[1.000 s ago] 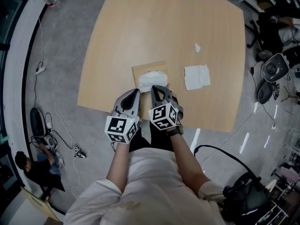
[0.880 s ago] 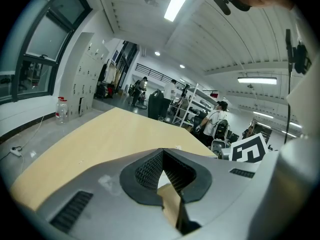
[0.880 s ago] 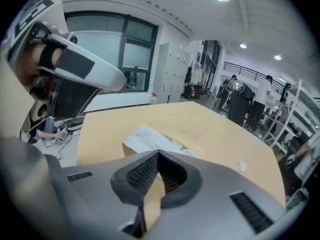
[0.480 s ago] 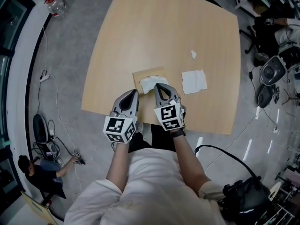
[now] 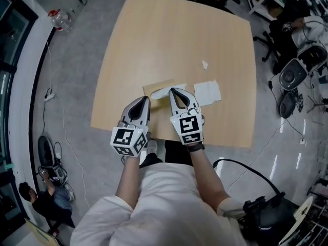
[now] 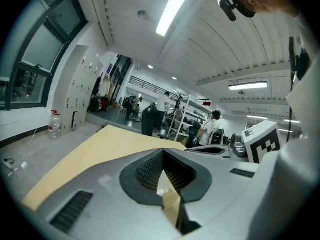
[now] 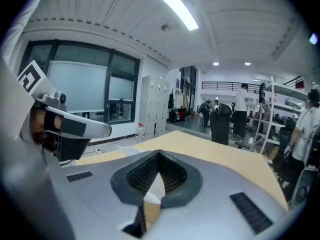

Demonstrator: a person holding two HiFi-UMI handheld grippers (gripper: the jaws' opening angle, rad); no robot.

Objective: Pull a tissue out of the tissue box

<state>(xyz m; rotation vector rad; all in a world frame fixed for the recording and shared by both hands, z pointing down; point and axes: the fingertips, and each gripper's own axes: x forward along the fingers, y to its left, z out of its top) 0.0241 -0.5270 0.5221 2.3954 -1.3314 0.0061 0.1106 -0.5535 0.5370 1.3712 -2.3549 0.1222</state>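
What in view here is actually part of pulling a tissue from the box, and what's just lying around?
Part of the job:
- tissue box
- tissue sticking out of it
- right tool, shut on that tissue
- left tool, at the box's near edge

Just lying about:
- loose tissue sheet
- small white scrap
- plastic bottle

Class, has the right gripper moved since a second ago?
Yes. The right gripper has shifted from the middle of the box to its right edge, seemingly upward, drawing the tissue out.
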